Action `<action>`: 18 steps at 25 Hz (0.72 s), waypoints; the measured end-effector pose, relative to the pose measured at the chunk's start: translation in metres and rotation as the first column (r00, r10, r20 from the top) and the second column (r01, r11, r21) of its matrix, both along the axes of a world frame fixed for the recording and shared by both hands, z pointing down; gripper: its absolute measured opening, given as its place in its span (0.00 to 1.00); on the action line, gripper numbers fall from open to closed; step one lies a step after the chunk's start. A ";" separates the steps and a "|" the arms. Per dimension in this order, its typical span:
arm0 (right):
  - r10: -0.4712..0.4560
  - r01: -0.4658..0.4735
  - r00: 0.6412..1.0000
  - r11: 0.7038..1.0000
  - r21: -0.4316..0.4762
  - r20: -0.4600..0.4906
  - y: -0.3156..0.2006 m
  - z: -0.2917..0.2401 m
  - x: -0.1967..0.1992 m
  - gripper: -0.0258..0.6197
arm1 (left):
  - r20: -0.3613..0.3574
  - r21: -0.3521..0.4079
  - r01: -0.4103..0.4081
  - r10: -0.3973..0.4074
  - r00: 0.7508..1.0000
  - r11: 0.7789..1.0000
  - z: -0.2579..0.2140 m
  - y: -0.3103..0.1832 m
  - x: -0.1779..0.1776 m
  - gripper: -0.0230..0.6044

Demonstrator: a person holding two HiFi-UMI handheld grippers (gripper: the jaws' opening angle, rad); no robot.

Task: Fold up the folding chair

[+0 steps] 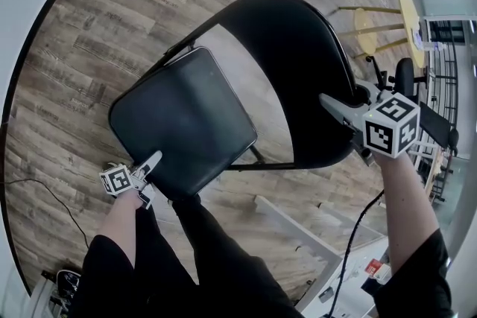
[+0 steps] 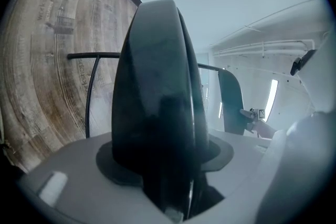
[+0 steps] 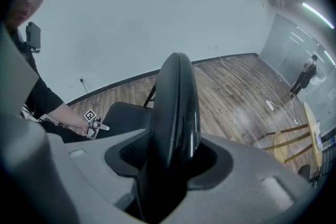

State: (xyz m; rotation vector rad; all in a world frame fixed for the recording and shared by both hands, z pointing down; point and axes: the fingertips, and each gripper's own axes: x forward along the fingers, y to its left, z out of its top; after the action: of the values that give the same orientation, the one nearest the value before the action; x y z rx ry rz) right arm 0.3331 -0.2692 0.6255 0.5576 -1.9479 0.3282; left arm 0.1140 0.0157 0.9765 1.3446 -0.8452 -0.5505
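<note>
My left gripper point(image 1: 151, 173) has its fingers closed on the front edge of the seat point(image 1: 182, 119), and the black pad fills the gap between them. The folding chair point(image 1: 287, 41) stands unfolded on the wooden floor point(image 1: 82, 33), just in front of my legs. My right gripper point(image 1: 344, 115) comes at the backrest point(image 1: 305, 86) from above, its fingers clamped over the curved top edge. Further right, a yellow stool point(image 1: 408, 18) stands well apart from the chair.
</note>
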 end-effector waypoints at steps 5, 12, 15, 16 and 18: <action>-0.001 0.001 1.000 1.000 0.009 -0.007 0.003 -0.003 -0.001 0.36 | 0.004 -0.007 0.005 -0.005 1.000 1.000 -0.005 -0.001 0.001 0.46; -0.009 0.010 1.000 1.000 0.019 -0.016 0.005 -0.007 -0.004 0.36 | 0.007 -0.017 0.016 -0.015 1.000 1.000 -0.009 -0.001 0.004 0.46; -0.012 0.012 1.000 1.000 0.021 -0.019 0.008 -0.009 -0.006 0.36 | 0.009 -0.021 0.019 -0.019 1.000 1.000 -0.011 0.000 0.004 0.46; -0.014 0.014 1.000 1.000 0.023 -0.021 0.008 -0.009 -0.007 0.36 | 0.010 -0.022 0.021 -0.021 1.000 1.000 -0.012 0.000 0.004 0.46; -0.017 0.018 1.000 0.999 0.028 -0.024 0.009 -0.011 -0.009 0.36 | 0.010 -0.024 0.025 -0.025 1.000 0.999 -0.014 0.000 0.004 0.46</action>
State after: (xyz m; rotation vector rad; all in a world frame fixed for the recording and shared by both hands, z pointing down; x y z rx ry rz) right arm 0.3246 -0.2598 0.6149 0.5600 -1.9357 0.2819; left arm 0.1184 0.0158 0.9627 1.3174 -0.8753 -0.5520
